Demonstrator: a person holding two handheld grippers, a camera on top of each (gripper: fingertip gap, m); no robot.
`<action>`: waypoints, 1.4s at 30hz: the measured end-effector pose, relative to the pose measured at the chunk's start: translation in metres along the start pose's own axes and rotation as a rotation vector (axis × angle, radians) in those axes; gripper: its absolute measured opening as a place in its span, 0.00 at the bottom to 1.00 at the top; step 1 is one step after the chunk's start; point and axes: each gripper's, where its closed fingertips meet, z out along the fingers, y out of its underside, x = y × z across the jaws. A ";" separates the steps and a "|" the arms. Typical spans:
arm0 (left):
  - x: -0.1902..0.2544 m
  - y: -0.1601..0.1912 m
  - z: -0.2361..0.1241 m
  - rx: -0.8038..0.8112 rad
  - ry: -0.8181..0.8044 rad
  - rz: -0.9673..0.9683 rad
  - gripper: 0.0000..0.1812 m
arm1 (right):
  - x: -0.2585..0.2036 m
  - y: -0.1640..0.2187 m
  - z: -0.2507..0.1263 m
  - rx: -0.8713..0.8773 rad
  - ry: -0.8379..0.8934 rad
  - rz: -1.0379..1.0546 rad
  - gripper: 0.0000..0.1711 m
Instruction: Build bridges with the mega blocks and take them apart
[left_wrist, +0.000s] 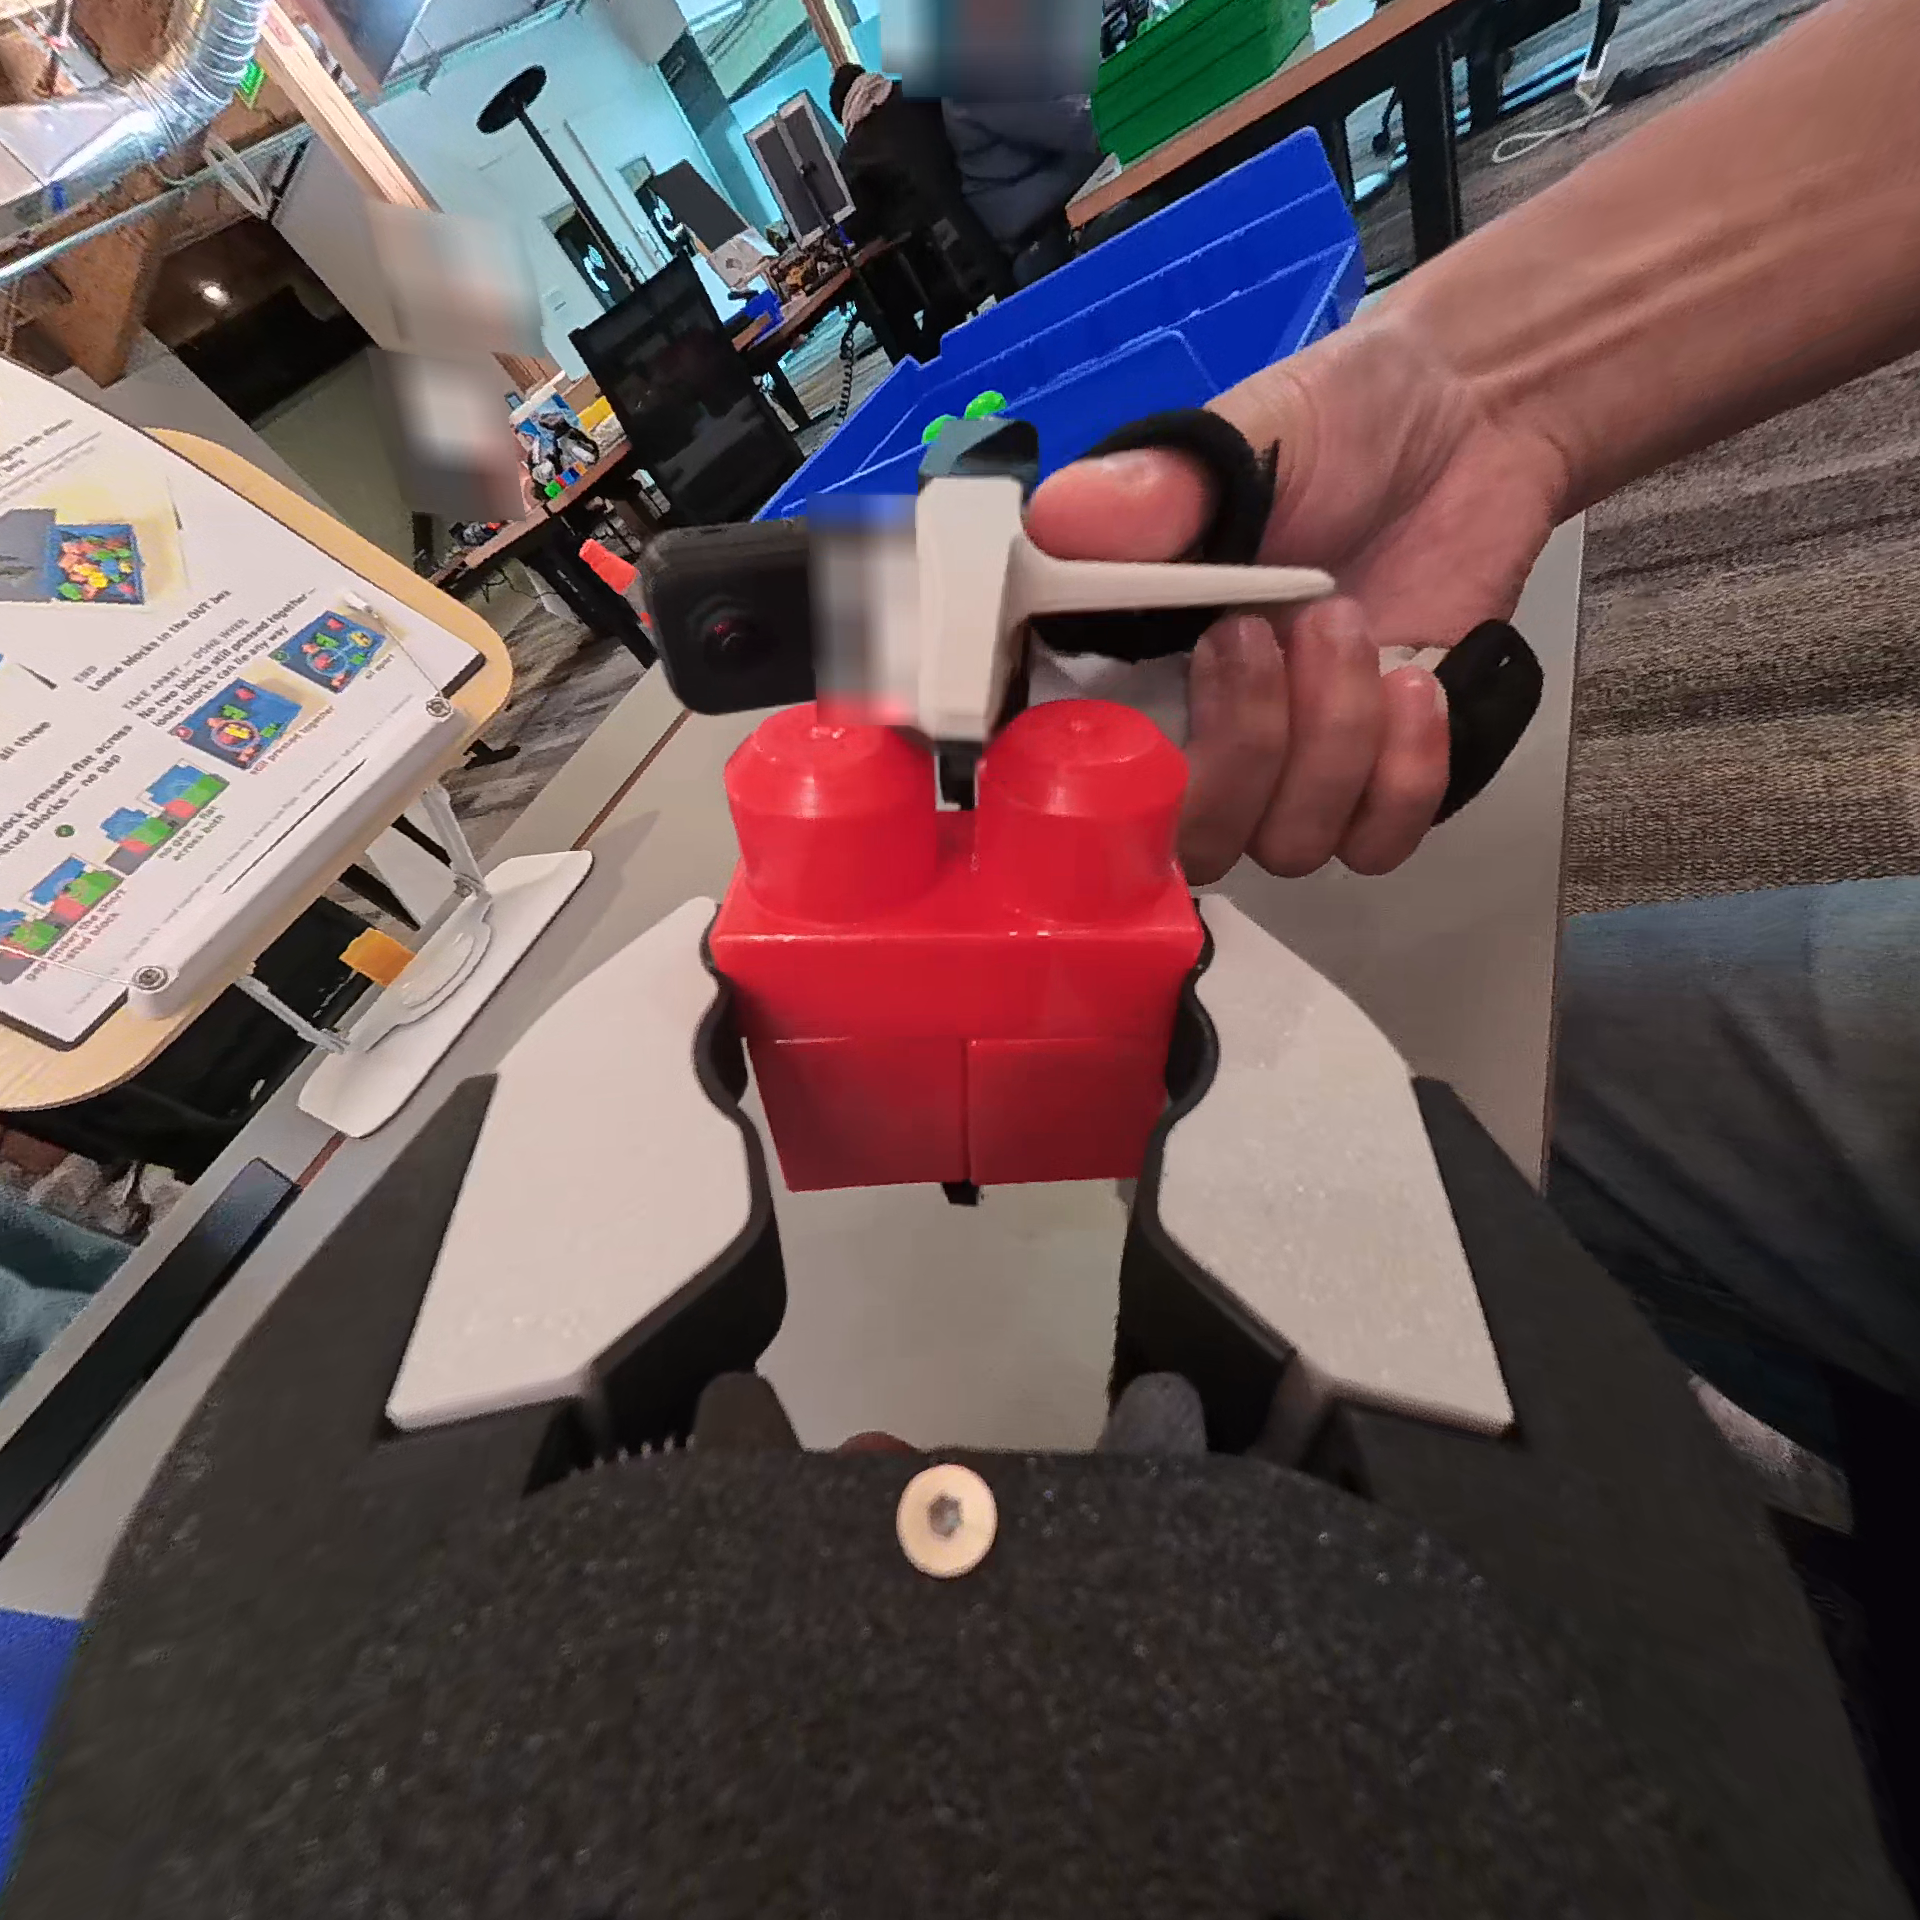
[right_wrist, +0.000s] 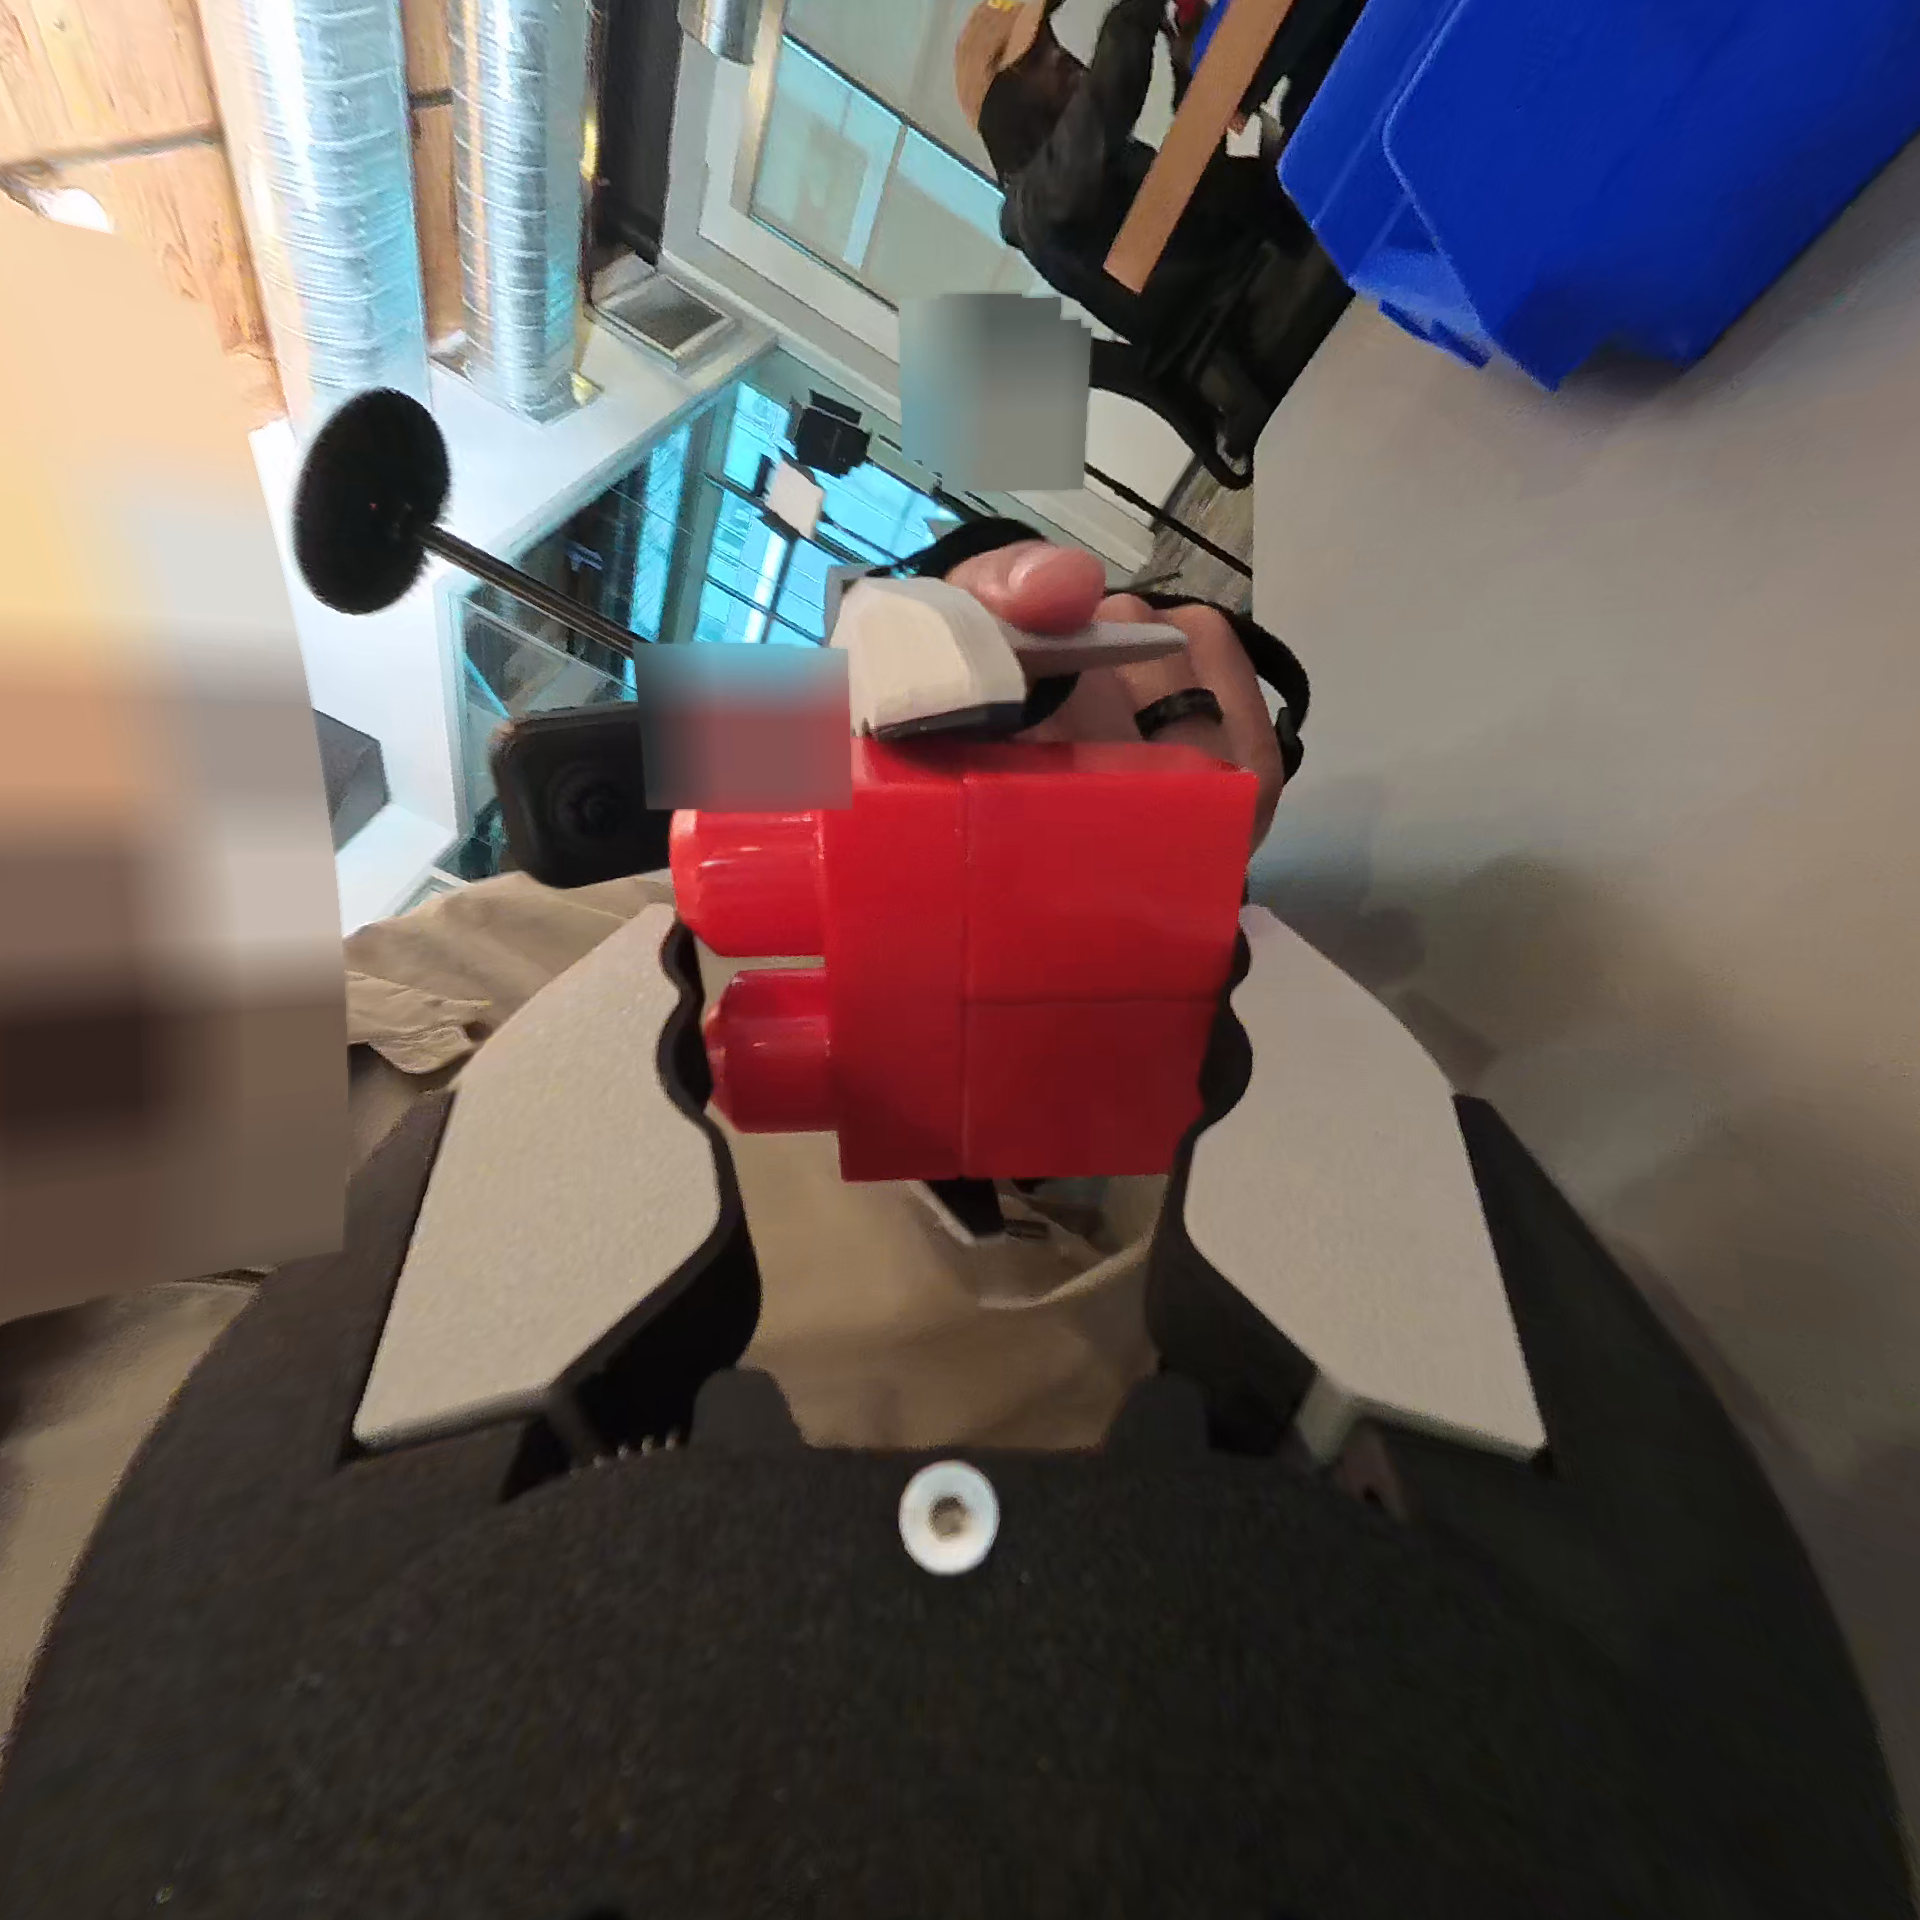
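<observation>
Left tool (left_wrist: 956, 1023) (clamped) around red blocks (left_wrist: 961, 997)

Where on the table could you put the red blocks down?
Bare table lies under the red blocks, and more shows below the blue bin. Crowded: left side, by the stand.

red blocks (left_wrist: 956, 997) hiding far hand-held gripper's fingers, blue bin (right_wrist: 1621, 177) cropped

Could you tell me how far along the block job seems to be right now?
Done: the red blocks are pressed into one stack. In hand: the left gripper and right gripper both clamp it above the table. Left: whether they are joining or separating is unclear; nothing lies loose.
</observation>
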 end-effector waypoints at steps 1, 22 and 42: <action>-0.001 -0.001 -0.001 0.007 0.001 -0.009 0.44 | -0.002 -0.001 -0.001 0.009 -0.024 0.013 0.53; -0.013 -0.005 0.004 0.015 -0.011 -0.138 0.44 | -0.005 -0.016 -0.008 0.094 -0.104 0.082 0.53; -0.072 0.050 0.003 -0.275 -0.333 -0.312 0.44 | 0.026 -0.020 -0.063 -0.013 0.831 -0.602 0.47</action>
